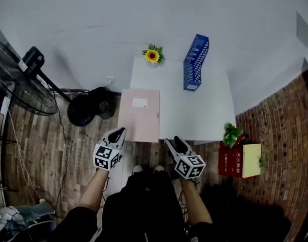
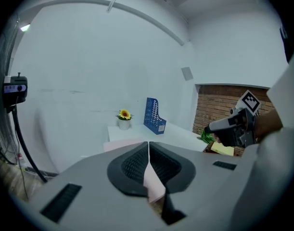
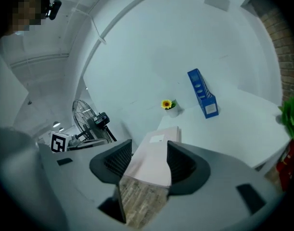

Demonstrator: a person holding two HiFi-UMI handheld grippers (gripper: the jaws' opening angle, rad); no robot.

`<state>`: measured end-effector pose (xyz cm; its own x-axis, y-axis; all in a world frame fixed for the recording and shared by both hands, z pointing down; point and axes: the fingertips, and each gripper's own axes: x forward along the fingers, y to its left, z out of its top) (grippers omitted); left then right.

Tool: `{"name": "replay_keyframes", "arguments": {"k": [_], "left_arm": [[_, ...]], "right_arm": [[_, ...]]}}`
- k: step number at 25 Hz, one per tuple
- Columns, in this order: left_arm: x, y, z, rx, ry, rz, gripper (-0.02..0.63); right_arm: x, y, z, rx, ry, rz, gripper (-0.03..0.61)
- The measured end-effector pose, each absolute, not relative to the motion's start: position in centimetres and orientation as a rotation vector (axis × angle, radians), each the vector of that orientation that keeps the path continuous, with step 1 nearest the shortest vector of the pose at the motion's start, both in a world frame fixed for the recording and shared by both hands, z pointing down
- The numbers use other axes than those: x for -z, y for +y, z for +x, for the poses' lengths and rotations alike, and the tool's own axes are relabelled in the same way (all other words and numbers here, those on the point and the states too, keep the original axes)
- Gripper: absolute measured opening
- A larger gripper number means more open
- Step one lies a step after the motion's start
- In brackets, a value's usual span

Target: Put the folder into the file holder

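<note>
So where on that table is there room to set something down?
The table's right half is bare, between the pink folder and the right edge, in front of the blue file holder. The back, by the sunflower pot, is tighter.

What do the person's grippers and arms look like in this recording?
The left gripper and right gripper both have grey bodies, with black ribbed pads on the jaws. Each carries a white cube printed with black square markers. The person wears dark short sleeves.
</note>
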<state>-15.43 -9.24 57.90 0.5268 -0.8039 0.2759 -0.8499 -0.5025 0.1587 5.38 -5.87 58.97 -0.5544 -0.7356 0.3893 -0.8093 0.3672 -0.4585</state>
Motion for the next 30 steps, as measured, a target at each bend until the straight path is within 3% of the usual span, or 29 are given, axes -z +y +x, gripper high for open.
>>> {"name": "replay_keyframes", "arguments": {"k": [15, 30], "left_arm": [[-60.8, -10.6, -16.6, -0.283, -1.425, 2.388, 0.026], [-62.7, -7.2, -21.1, -0.332, -1.514, 2.257, 0.026]], "right_arm": [[-70.6, -5.9, 3.8, -1.614, -2.249, 1.139, 0.286], [-78.9, -7.6, 2.4, -2.196, -2.023, 1.055, 0.287]]}}
